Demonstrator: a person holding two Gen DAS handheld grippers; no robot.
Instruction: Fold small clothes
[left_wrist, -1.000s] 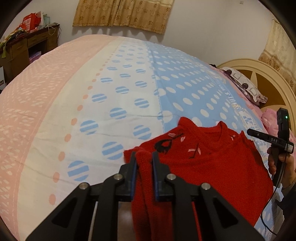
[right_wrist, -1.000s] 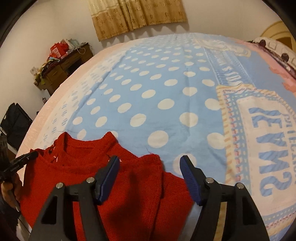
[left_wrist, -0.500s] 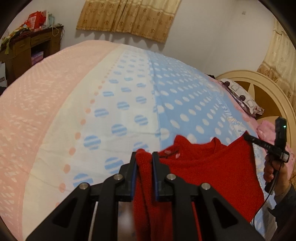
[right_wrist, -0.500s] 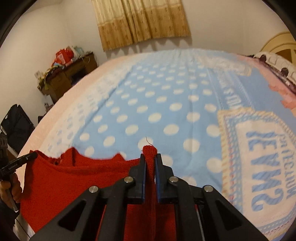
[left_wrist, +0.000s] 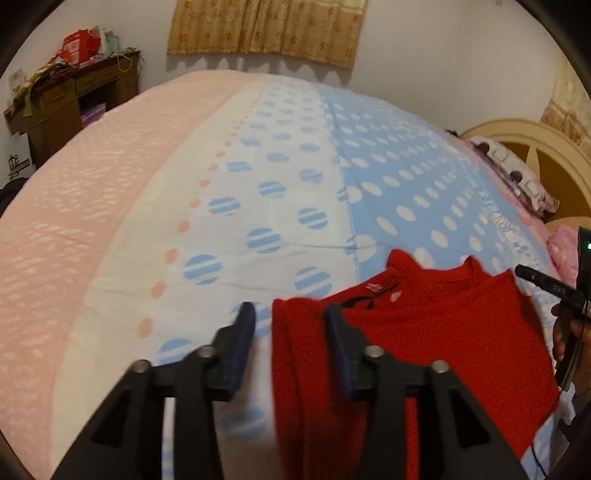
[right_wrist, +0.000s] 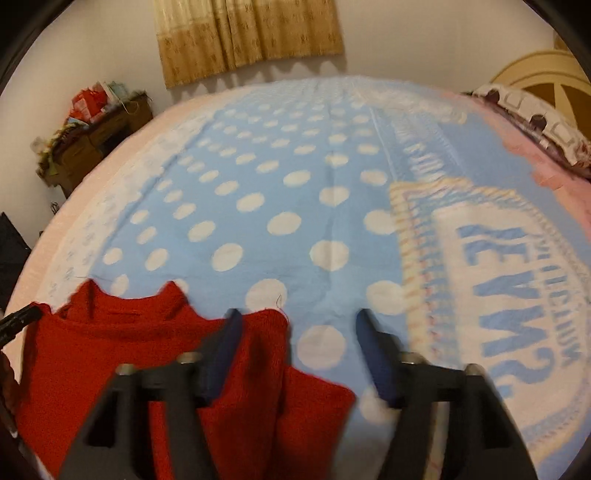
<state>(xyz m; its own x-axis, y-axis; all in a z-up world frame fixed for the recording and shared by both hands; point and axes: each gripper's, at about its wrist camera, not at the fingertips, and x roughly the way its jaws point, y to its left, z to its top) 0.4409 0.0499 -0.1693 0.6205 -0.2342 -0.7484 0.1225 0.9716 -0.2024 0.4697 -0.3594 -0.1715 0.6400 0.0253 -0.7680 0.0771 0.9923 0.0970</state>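
A small red knitted sweater (left_wrist: 424, 332) lies on the bedspread (left_wrist: 258, 206), its lower part folded up over the body toward the collar. My left gripper (left_wrist: 290, 321) is open, with the sweater's left folded edge lying loose between its fingers. In the right wrist view the sweater (right_wrist: 110, 354) sits low left. My right gripper (right_wrist: 297, 328) is open, with the sweater's right folded edge between its fingers, nearer the left finger. The right gripper's body also shows in the left wrist view (left_wrist: 569, 295), held by a hand.
The bedspread (right_wrist: 295, 206) is pink, white and blue with dots and a lettered panel (right_wrist: 517, 288). A wooden desk (left_wrist: 74, 99) with clutter stands at the far left. A cream headboard (left_wrist: 535, 147) and pillow (left_wrist: 513, 173) lie at the right. Curtains hang on the far wall.
Both grippers were shut on the sweater's folded edges half a second ago and have opened, letting the edges drop onto the sweater. The right gripper had closed and lifted just before that.
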